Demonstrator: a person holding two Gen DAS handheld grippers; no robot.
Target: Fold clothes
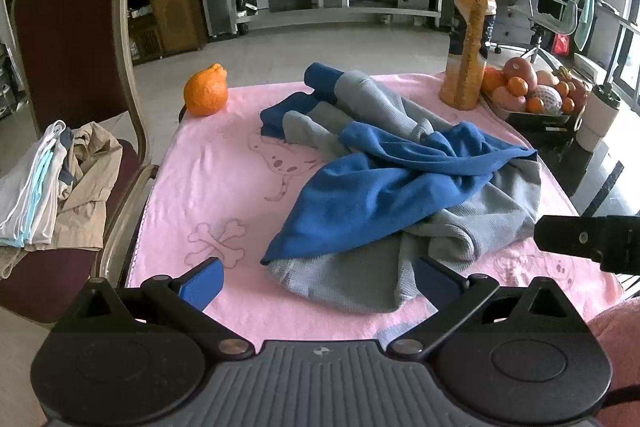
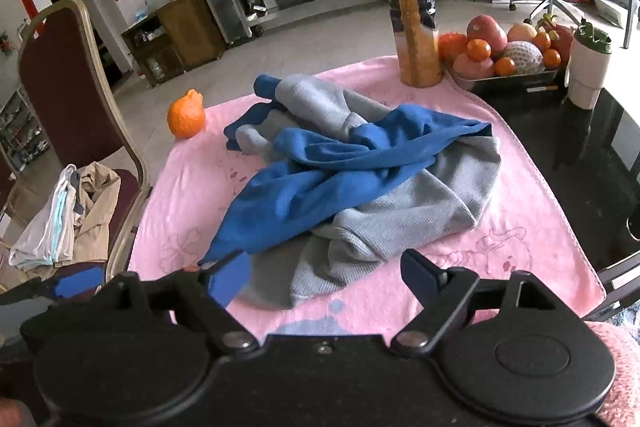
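On the worktop's pink towel (image 1: 208, 179) a blue-and-grey sweatshirt (image 1: 400, 179) lies crumpled, unfolded, so the work looks barely begun; next it needs an edge caught and spread flat. Both the left tool (image 1: 318, 281) and right tool (image 2: 324, 275) gape wide, holding nothing, just short of its near hem. Only the right view shows the left tool's blue tip beside the chair (image 2: 76, 87).

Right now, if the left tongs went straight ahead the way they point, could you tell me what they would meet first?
Most likely the near hem of the crumpled blue and grey knit garment, lying on the pink towel. The open left tongs hold nothing; depth is unclear.
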